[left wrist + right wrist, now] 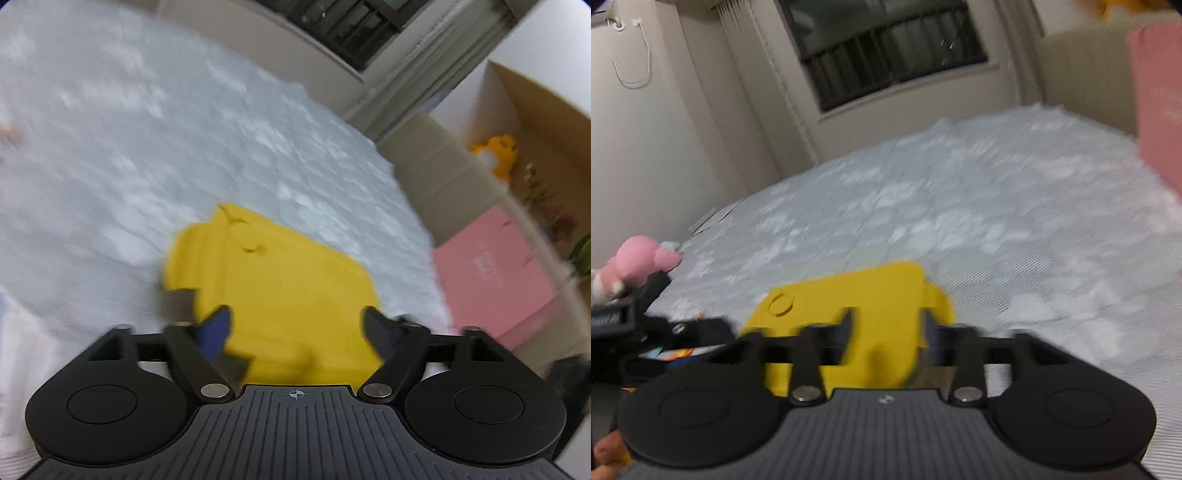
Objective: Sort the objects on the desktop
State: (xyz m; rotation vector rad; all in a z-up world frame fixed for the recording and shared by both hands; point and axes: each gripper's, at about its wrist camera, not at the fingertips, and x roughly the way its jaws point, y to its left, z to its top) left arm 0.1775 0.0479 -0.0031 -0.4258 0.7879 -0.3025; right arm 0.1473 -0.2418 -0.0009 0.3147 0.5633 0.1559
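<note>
A yellow plastic box (273, 291) is held above the pale blue patterned bedspread (147, 147). My left gripper (299, 328) is shut on its near end, one finger on each side. In the right wrist view the same yellow box (857, 314) sits between the fingers of my right gripper (886, 343), which is shut on it. The other gripper (635, 325) shows at the left edge there. Both views are blurred by motion.
A cardboard box (535, 122) at the right holds a yellow toy (498, 155), with a pink box (495, 280) in front of it. A pink plush toy (639, 258) lies at the bed's left side. A window (886, 48) and wall are behind.
</note>
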